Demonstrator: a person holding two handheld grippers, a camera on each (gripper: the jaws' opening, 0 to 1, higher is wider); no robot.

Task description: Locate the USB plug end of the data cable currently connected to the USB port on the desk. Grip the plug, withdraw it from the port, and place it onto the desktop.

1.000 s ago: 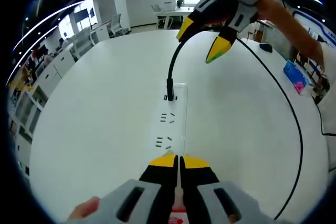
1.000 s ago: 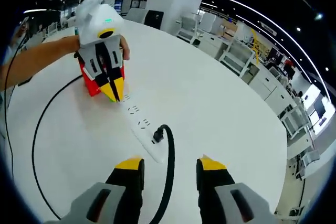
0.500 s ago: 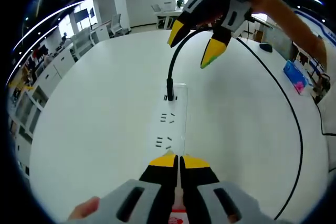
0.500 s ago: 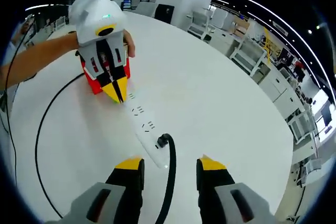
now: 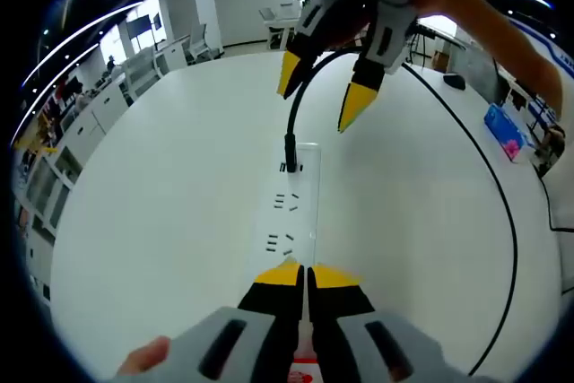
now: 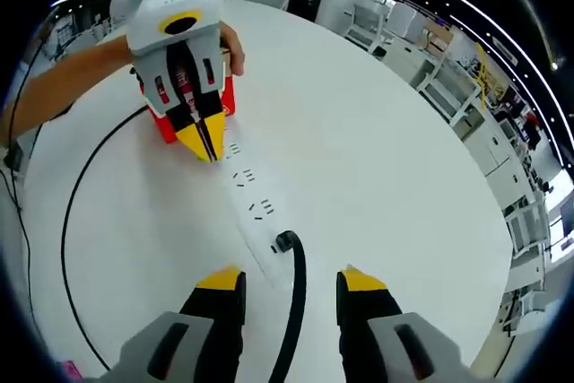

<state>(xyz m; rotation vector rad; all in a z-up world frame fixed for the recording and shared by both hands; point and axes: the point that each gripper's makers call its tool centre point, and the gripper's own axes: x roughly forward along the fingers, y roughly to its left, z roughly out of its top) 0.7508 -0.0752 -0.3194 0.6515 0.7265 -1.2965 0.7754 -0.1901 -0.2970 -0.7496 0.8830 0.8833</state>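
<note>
White round desktop (image 5: pixel 134 195) in an open office, power strip (image 5: pixel 291 213) lying on it, black data cable (image 6: pixel 296 298) with its plug (image 5: pixel 290 152) seated in the strip's far end, left gripper (image 5: pixel 305 274) pressed closed on the strip's near end, right gripper (image 6: pixel 291 280) jaws spread, straddling the cable beside the plug

On the table (image 5: pixel 161 177) lie one white power strip (image 5: pixel 291 213), one plugged-in black cable (image 5: pixel 296 114), one red box (image 6: pixel 161 123), and one blue packet (image 5: pixel 504 129).

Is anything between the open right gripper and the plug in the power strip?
Nothing visible. The right gripper straddles the black cable, with the plug seated in the power strip just ahead; bare desktop lies alongside.
</note>
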